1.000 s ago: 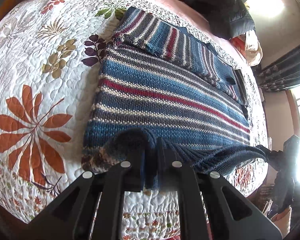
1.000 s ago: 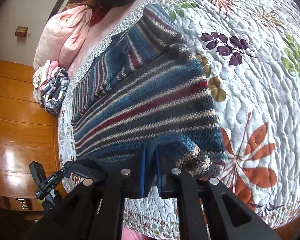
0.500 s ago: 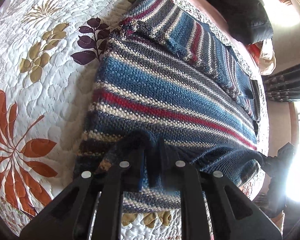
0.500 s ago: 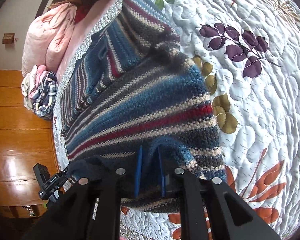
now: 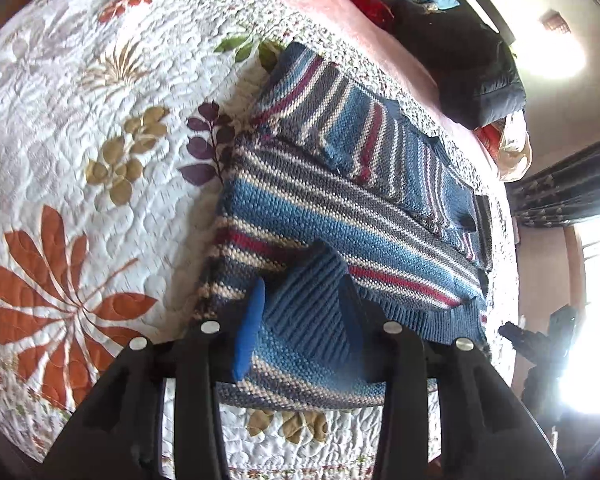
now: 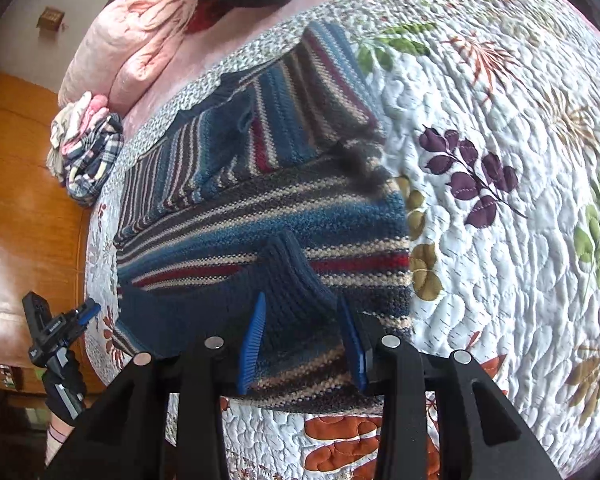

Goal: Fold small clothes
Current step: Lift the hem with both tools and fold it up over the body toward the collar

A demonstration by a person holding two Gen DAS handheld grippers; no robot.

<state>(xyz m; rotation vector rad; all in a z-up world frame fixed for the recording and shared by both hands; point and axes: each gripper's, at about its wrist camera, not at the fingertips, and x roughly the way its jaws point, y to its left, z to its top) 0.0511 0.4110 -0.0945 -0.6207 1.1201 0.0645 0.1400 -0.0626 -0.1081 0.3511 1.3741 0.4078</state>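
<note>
1. The left gripper (image 5: 300,312) has its jaws spread apart, and the dark blue ribbed hem (image 5: 308,300) of the striped sweater (image 5: 340,220) lies loose between its blue pads (image 5: 252,328), gripped by neither.
2. The right gripper (image 6: 302,328) is likewise parted; the same ribbed hem (image 6: 288,288) sits in the gap between its pads (image 6: 254,336) without being pinched.
3. The sweater (image 6: 260,208) stretches forward from both grippers, flat on the floral quilt (image 5: 80,200), with its near edge turned up over the striped body so that the hem rests on the red stripe.
4. Beyond that fold, further ahead of the grippers, a sleeve lies folded across the top of the body.
5. From the right wrist view, the left gripper (image 6: 56,332) appears off to the left at the quilt's edge (image 6: 500,160).
6. Far ahead and to the left of the right gripper, a pile of plaid and pink clothes (image 6: 84,152) and a pink duvet (image 6: 132,48) sit past the quilt.
</note>
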